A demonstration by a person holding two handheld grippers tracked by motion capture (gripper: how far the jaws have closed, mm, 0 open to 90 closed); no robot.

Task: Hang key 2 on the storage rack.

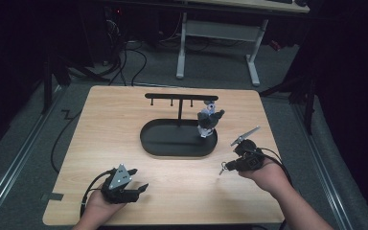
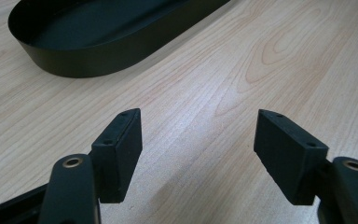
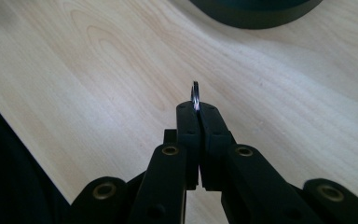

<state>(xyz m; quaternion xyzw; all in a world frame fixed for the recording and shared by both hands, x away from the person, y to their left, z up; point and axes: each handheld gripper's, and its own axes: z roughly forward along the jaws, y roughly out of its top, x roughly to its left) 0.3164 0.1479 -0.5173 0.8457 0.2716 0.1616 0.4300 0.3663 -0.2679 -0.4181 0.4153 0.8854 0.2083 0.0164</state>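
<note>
**Right tongs pinch a ring; left tongs spread over bare wood**

Right tongs (image 3: 197,108) are pressed together on a small metal ring (image 3: 195,95), which sticks up edge-on from between the pad tips in the right gripper view. In the high view these tongs (image 1: 224,168) sit at the table's right side, held in the right hand (image 1: 268,173), with the ring (image 1: 223,167) at their tip, clear of the wood and near the oval black tray (image 1: 163,146).

Left tongs (image 2: 198,156) are spread wide with nothing between the pads; the table (image 2: 261,60) shows through the gap, and the tray's wall (image 2: 98,63) lies farther off. From above, the left tongs (image 1: 139,181) rest low near the front edge, well apart from the right ones.

On the tray stands a black T-shaped rack (image 1: 180,97), and a grey-and-white figure (image 1: 207,122) hangs at its right end.
</note>
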